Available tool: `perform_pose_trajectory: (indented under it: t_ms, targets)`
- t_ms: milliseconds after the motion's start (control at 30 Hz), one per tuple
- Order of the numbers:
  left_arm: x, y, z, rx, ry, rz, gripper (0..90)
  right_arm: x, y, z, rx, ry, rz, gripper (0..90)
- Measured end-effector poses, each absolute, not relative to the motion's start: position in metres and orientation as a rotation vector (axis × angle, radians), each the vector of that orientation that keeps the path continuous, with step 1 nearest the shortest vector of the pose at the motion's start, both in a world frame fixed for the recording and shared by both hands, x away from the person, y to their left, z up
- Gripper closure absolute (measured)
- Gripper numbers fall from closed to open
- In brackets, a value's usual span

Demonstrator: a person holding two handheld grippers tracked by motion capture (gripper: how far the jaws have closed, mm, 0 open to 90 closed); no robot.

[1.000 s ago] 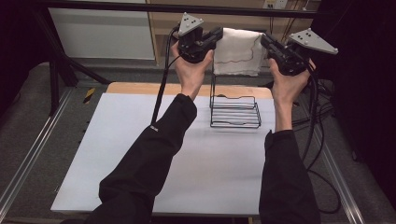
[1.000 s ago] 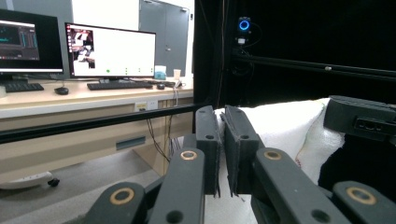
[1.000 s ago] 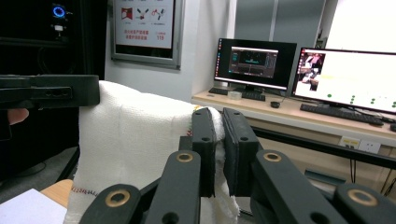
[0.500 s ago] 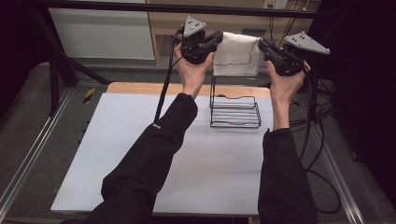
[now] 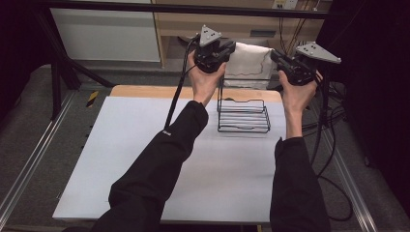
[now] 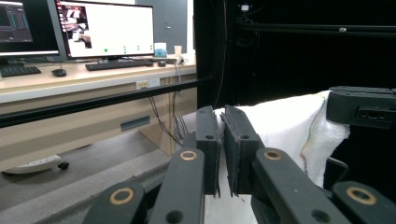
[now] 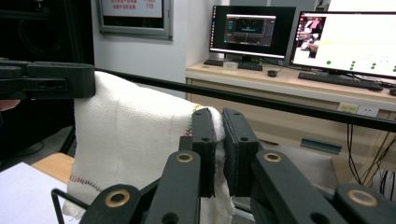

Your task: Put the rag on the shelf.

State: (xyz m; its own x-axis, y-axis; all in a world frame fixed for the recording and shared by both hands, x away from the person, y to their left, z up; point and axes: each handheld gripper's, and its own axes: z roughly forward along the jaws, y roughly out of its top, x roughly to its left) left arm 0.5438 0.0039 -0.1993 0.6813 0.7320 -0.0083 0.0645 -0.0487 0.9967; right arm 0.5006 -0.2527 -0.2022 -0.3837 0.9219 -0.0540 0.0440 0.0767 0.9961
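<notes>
Above the rack (image 5: 243, 115), a towel (image 5: 249, 63) is held stretched between the left gripper (image 5: 223, 50) and right gripper (image 5: 279, 59), each apparently pinching a top corner, probably for draping over its upright.

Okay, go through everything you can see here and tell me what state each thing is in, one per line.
White towel: held up, stretched between both claws.
Left claw: shut on towel's corner.
Right claw: shut on towel's other corner.
Wire rack: upright on the table, nothing hanging on it.
Monitors: switched on.
</notes>
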Motion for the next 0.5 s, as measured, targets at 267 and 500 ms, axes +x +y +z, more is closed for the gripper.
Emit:
perform_pose_trajectory:
  t_ms: [267, 500]
  targets:
    - [0.536, 0.002, -0.214, 1.569, 0.667, 0.604, 84.9, 0.498, -0.258, -0.211, 0.995, 1.602, 1.387, 84.2]
    - [0.531, 0.002, -0.222, 1.587, 0.659, 0.588, 84.8, 0.493, -0.261, -0.219, 1.002, 1.627, 1.374, 84.1]
